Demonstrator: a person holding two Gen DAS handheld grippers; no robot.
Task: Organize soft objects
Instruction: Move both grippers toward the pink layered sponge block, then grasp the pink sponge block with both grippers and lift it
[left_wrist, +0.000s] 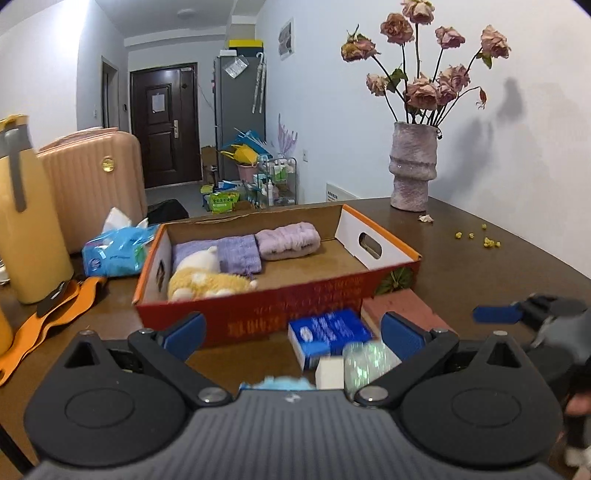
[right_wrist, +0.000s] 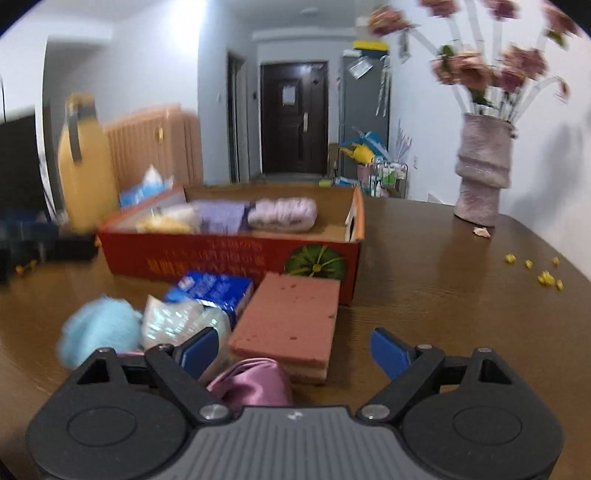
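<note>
Both claws hang spread and empty, the left claw (left_wrist: 291, 334) and right claw (right_wrist: 293, 350), so the right one risks nudging the pink sponge (right_wrist: 286, 325) against the cardboard box (right_wrist: 229, 254) instead of pinching the satin pouch (right_wrist: 255, 384).

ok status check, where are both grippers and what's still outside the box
Left gripper open, empty. Right gripper open, empty, over pink sponge. Box holds plush and towels; sponge, blue yarn, satin pouch outside. Nothing blocking.

Far ahead of our jaws and to the right, we see a vase (left_wrist: 413, 166) of dried roses (left_wrist: 424, 59); far left, a yellow bottle (left_wrist: 26, 221), pink suitcase (left_wrist: 96, 184), tissue pack (left_wrist: 118, 251).
</note>
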